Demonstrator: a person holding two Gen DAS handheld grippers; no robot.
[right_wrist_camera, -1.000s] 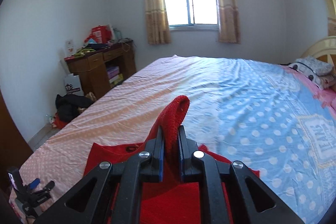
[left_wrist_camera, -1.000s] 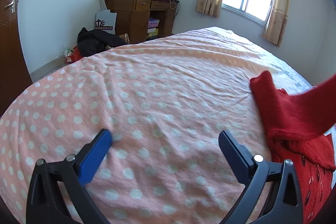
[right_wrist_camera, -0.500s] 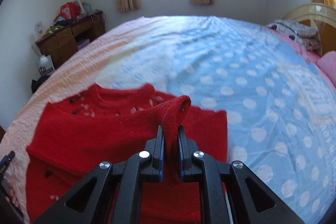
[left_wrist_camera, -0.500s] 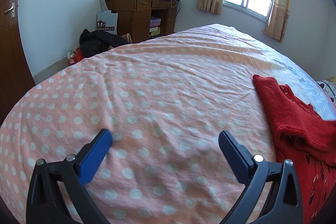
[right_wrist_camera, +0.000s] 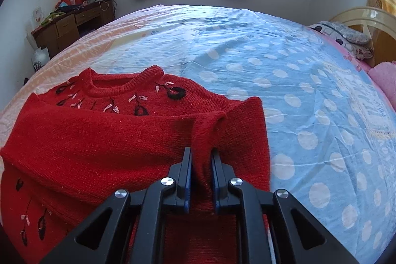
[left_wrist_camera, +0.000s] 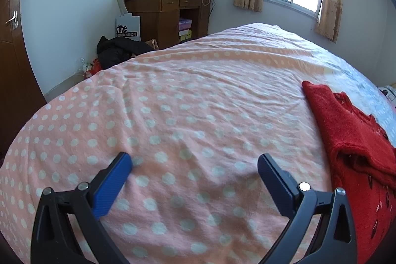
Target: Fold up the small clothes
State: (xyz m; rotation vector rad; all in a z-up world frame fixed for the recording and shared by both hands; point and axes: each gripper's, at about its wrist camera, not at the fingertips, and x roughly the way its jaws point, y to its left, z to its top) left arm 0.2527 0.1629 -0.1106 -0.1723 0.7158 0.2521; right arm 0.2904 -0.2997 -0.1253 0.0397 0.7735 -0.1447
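Observation:
A small red knitted sweater (right_wrist_camera: 111,130) with black and pink embroidery lies flat on the bed, neckline toward the window. Its left sleeve is folded across the chest. My right gripper (right_wrist_camera: 201,151) hangs low over the sweater's right side, with the right sleeve's cuff (right_wrist_camera: 205,130) standing up between its blue pads. The jaws are opening, but the pads still touch the knit. In the left wrist view the sweater (left_wrist_camera: 346,130) lies at the right edge. My left gripper (left_wrist_camera: 194,160) is open over bare pink dotted bedding, left of the sweater, holding nothing.
The bed cover (right_wrist_camera: 297,81) is blue with white dots on the right and pink (left_wrist_camera: 173,103) on the left. Pillows (right_wrist_camera: 346,38) and a headboard are at the far right. A wooden desk (left_wrist_camera: 163,14) with clutter, a dark heap of clothes (left_wrist_camera: 118,48) and a door stand beyond the bed.
My right gripper has come down with the sleeve, from high above the bed to just over the sweater. The raised sleeve has dropped out of the left wrist view. The left gripper stayed put.

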